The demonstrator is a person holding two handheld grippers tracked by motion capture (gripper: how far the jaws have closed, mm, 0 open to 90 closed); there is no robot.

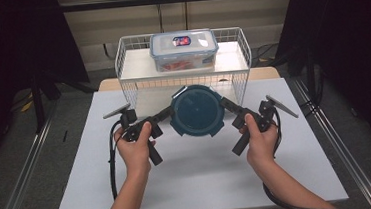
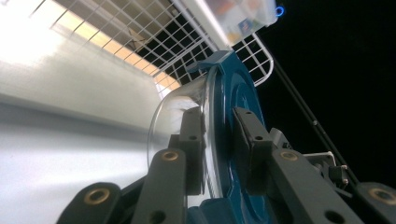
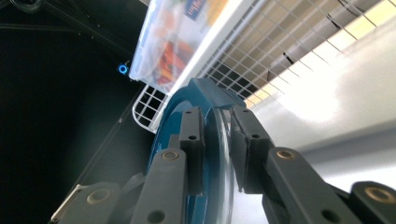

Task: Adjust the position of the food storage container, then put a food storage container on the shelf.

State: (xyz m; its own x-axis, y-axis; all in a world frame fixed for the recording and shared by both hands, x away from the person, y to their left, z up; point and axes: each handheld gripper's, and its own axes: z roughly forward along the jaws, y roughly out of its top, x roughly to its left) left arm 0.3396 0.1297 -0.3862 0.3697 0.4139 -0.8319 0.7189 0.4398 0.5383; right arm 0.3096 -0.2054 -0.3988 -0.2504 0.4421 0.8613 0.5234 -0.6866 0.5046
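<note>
Two grippers, left [image 1: 163, 117] and right [image 1: 230, 109], clamp their fingers on opposite edges of a round blue-lidded container [image 1: 196, 110], held above the worktop [image 1: 194, 179] just before the wire basket [image 1: 131, 58]. Carrying step; next likely calls for level, matched travel into the basket

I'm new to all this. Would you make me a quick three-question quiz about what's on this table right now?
1. True or false: the round blue-lidded container rests flat on the white table.
2. What grips the container: A one gripper, B both grippers, C a bare hand?
3. What sits on the wire rack behind it?

Key:
1. False; it is held up off the table.
2. B; the left gripper and the right gripper each clamp its edge from opposite sides.
3. A clear rectangular food box with a clip-on lid.
</note>
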